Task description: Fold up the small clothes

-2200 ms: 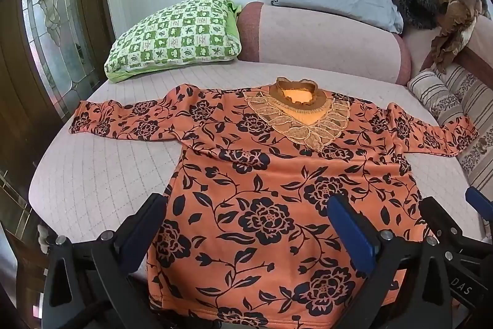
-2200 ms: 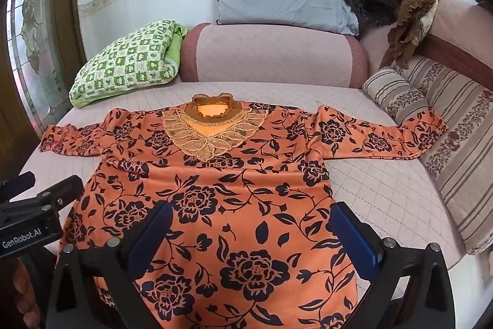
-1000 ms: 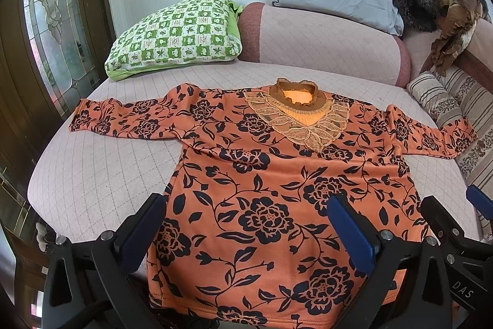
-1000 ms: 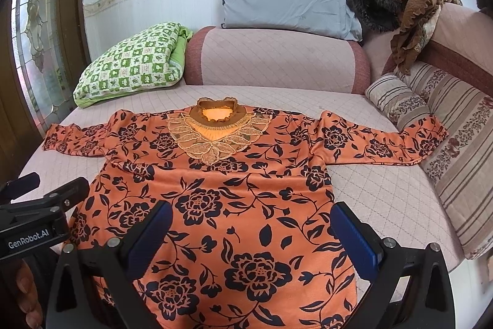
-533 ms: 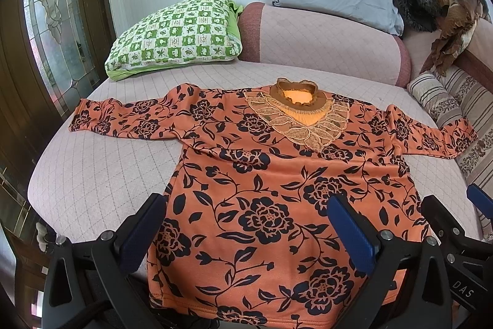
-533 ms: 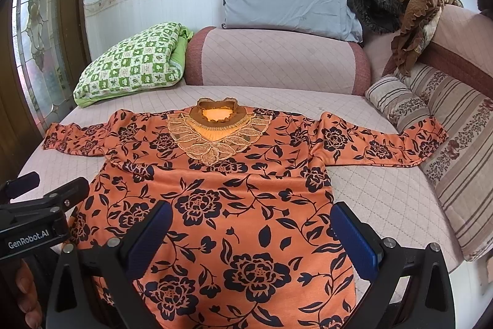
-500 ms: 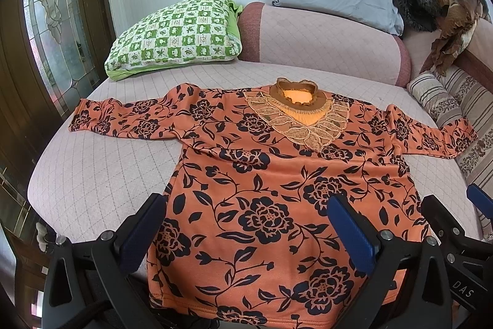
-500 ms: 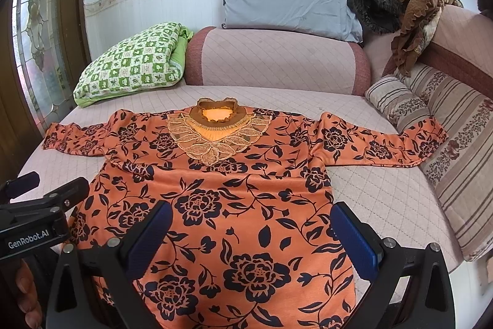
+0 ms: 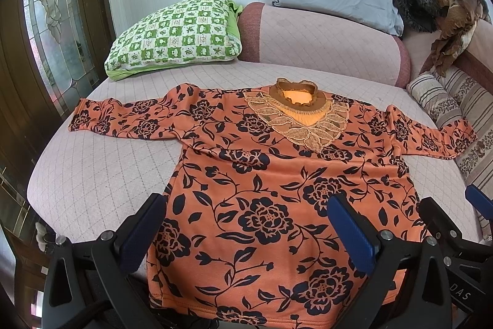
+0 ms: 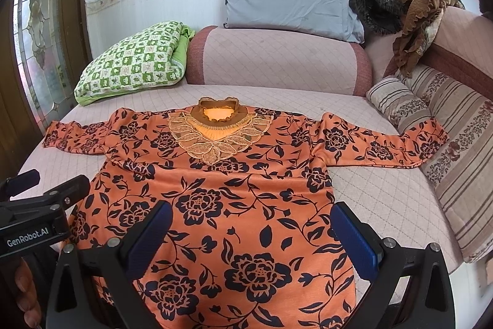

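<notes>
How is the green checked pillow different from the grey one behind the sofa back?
The green checked pillow has a green-and-white patchwork print; the grey pillow is plain. The green checked pillow lies slanted on the seat against the bolster's end; the grey pillow stands upright on top of the pink bolster, leaning on the wall. Both are soft, rectangular, and clear of the orange floral top.

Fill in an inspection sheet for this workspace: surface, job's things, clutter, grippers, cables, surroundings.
Surface: pink quilted sofa seat.
Job's things: orange floral top lying flat, front up, both sleeves spread, unfolded.
Clutter: green checked pillow, grey pillow, striped cushion, brown and dark clothes heaped on the backrest.
Grippers: left gripper open above the hem; right gripper open above the hem.
Cables: nothing seen.
Surroundings: white wall, patterned glass door at left.
</notes>
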Available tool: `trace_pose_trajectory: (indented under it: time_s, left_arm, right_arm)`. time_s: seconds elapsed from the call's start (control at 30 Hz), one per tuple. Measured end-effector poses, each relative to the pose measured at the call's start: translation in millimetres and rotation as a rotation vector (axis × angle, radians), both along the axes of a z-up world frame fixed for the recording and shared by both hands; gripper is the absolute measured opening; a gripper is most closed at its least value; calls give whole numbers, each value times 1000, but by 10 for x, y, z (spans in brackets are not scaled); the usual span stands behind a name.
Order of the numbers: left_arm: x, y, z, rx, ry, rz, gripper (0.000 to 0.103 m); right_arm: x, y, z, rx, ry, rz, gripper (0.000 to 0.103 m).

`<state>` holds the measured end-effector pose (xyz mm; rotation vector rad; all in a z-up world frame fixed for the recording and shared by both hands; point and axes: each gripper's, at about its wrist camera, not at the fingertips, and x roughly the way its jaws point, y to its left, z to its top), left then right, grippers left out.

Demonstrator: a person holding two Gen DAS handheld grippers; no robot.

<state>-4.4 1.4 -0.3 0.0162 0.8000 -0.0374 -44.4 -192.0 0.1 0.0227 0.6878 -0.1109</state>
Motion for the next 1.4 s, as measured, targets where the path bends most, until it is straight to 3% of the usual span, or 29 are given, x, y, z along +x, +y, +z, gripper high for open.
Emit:
trace_pose_trajectory:
  time_s: [0.53,0.67,0.83,1.0,1.07,1.17,1.3,1.4]
  left_arm:
    - [16,2,-12,-6,-1,-2,103]
    - [120,64,-182,-12,40,10,103]
    - [328,107,-505,16,109,15,103]
    - [523,113,-699,33,129,2,103]
    - [612,112,-746,44,132,-4,103]
    - [740,102,-789,57,126,-9,103]
    - [913,92,-847,53,120,-9,103]
    - [988,110,-881,40,114,-3,103]
  right_arm:
    - [4,9,1,0,2,1,103]
    - [58,-147,-111,70,44,22,103]
    - [115,-1026,-250,288,35,-77,103]
    - [319,-2509,-432,431,3,-344,102]
    - [443,-3072,-419,410,-19,-444,93]
    - [745,-3846,-339,296,-26,-591,87]
    - [1173,-4389,-352,153,21,-683,85]
    - [1479,-4627,-487,103,68,-724,85]
